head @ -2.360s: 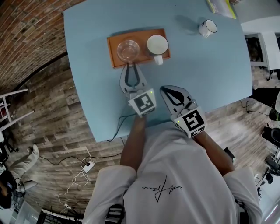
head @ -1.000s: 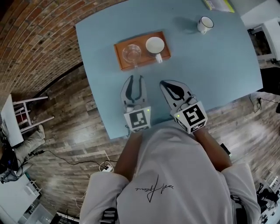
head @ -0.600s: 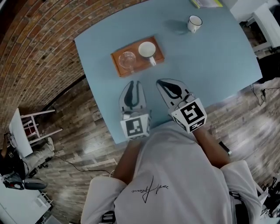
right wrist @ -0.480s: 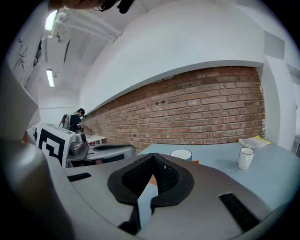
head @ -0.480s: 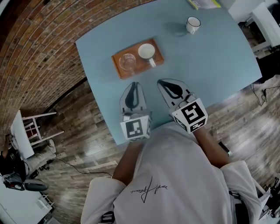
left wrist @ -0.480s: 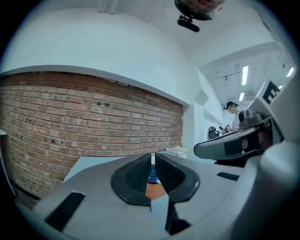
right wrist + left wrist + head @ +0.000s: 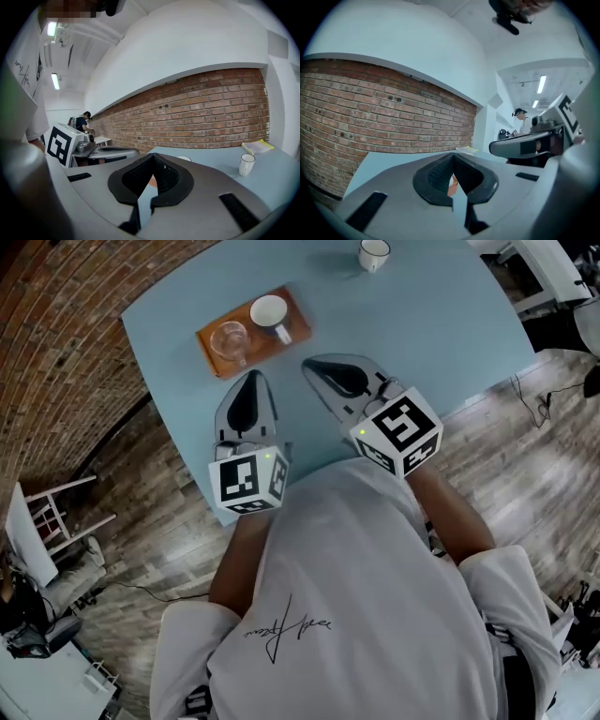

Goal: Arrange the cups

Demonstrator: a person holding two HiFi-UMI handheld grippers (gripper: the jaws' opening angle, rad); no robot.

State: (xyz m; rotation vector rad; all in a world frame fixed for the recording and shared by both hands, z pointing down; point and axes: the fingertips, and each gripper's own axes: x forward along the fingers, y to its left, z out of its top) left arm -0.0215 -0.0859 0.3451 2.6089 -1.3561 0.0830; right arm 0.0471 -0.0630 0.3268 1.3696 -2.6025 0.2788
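The left gripper (image 7: 251,381) has just been closing its jaws. Now they are tight together with nothing in them. The right gripper (image 7: 311,365) is closed and empty too. A clear glass cup (image 7: 229,337) and a round white cup (image 7: 271,311) sit on the flat orange tray (image 7: 204,345) by the left edge of the smooth blue table (image 7: 422,315). A white mug (image 7: 374,251) stands alone at the far edge. It looks slippery, so I think a bump from closed jaws could tip it or push it off.

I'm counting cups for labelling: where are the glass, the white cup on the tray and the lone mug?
Glass (image 7: 230,338), head view, its base.
White cup (image 7: 270,309), head view, its inside.
Mug (image 7: 246,165), right gripper view, its side.
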